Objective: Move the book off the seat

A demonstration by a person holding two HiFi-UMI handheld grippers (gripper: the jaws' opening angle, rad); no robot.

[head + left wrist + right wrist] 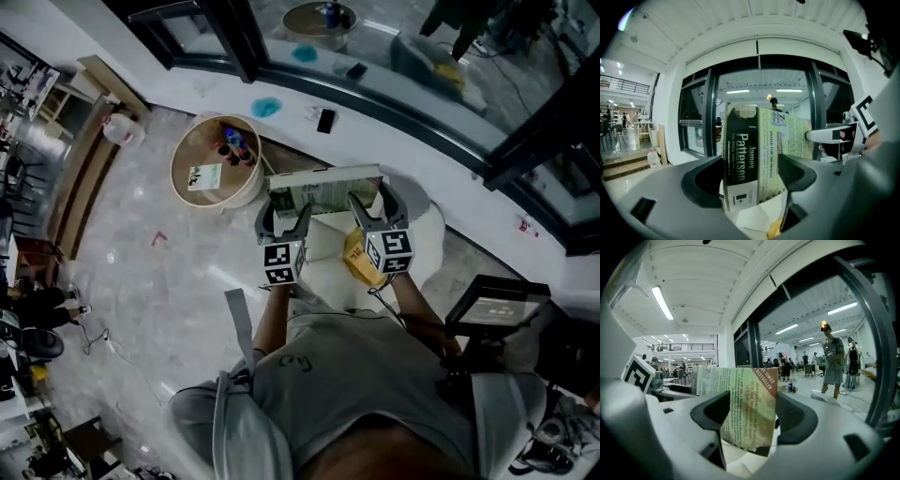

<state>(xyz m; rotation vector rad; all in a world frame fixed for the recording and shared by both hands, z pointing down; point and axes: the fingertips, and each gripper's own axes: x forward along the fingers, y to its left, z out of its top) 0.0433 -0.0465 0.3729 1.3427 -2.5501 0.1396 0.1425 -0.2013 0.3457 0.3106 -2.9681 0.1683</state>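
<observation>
Both arms reaching fwd to 12 o'clock, L gripper [284,217] & R gripper [374,204] each clamping the book [324,192], prob. raised over the seat [427,234]. L gripper view showing its spine [740,159]; head view isn't.

the person's two forearms reach forward from the chest, close together and roughly parallel: the left forearm [270,323] on the left, the right forearm [414,305] on the right. each hand grips the handle of its tool, and the marker cubes [283,262] face up. the left gripper [284,217] and the right gripper [373,204] sit level with each other, near but apart, and their jaws point away from the body. both sets of jaws stand wide. each set is clamped on one end of the same book [323,187], the left gripper at the spine end and the right gripper at the other end.
</observation>
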